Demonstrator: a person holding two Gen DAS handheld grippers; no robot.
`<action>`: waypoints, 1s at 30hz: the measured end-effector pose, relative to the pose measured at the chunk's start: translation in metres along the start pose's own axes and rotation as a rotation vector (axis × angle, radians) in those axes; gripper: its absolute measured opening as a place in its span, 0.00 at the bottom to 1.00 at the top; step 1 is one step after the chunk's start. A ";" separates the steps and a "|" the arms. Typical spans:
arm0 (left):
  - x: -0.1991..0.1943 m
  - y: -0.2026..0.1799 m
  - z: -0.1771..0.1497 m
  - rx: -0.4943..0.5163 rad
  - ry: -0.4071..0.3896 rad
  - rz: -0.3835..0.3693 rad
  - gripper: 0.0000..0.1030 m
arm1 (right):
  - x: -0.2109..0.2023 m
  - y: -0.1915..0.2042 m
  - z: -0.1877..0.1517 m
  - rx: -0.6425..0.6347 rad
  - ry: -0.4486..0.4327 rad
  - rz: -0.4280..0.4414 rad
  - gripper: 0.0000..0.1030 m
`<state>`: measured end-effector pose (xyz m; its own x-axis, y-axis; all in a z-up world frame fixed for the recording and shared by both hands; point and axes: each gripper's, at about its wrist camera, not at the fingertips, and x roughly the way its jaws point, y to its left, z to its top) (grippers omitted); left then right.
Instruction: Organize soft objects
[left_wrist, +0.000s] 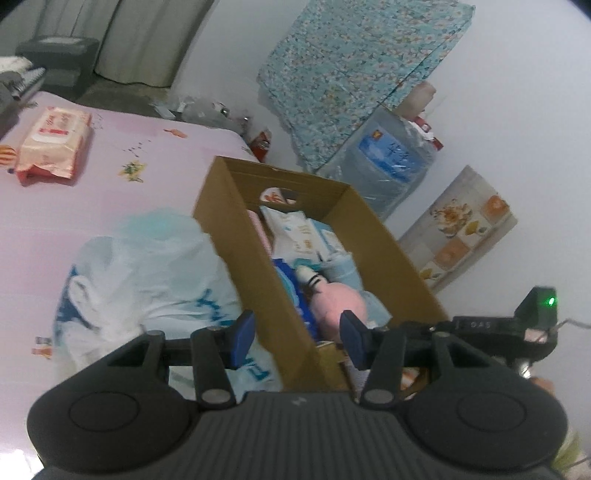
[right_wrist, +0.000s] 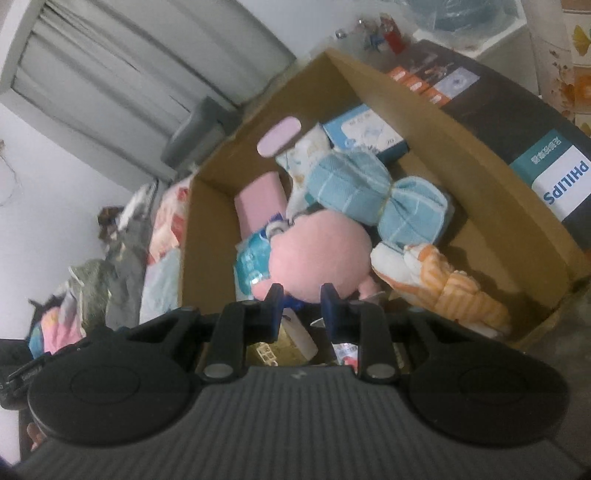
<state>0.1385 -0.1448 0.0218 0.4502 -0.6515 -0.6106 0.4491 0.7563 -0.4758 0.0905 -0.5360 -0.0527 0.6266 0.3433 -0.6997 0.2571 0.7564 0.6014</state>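
Both wrist views, taken over the cardboard box (left_wrist: 236, 221), which serves as the landmark throughout. The box stands at the edge of the pink bed (left_wrist: 110, 155) and already holds most of the soft things: a pink plush toy (right_wrist: 317, 254) in its middle, a blue checked cloth bundle (right_wrist: 373, 192) behind it toward the far wall of the box, an orange striped plush (right_wrist: 454, 291) in the near right corner, and tissue packs (left_wrist: 291, 225) at the far end.

Your left gripper (left_wrist: 297, 338) straddles the box's near left wall; its jaws stand parted with nothing pressed between them, one finger outside the wall, the other inside near the pink plush toy. Outside that wall, against the box, lies a white plastic bag (left_wrist: 147, 273); well beyond the box on the bed rests an orange wipes pack (left_wrist: 51, 144).

Your right gripper (right_wrist: 302, 306) hangs over the near end of the box, its jaws drawn close with only a narrow gap. No item is seen pinched there; the pink plush toy lies just beyond the tips, apparently apart from them.

Judged step: a deposit into the box seems finished and the next pickup is due. Your next move likely calls for reaching away from the box to the white plastic bag or wipes pack, jaws reopened wide enough for a bulky, yielding object.
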 end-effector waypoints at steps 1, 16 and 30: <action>-0.002 0.002 -0.001 0.010 -0.004 0.014 0.49 | -0.004 0.003 0.003 -0.008 0.011 -0.020 0.28; -0.018 0.025 -0.011 -0.009 -0.031 0.076 0.50 | 0.066 0.049 0.027 -0.353 0.482 -0.288 0.62; -0.016 0.027 -0.011 -0.018 -0.024 0.076 0.50 | 0.060 0.049 0.016 -0.403 0.318 -0.303 0.46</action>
<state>0.1346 -0.1135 0.0113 0.5011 -0.5934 -0.6299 0.3995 0.8043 -0.4400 0.1519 -0.4874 -0.0592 0.3019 0.1824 -0.9357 0.0518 0.9769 0.2071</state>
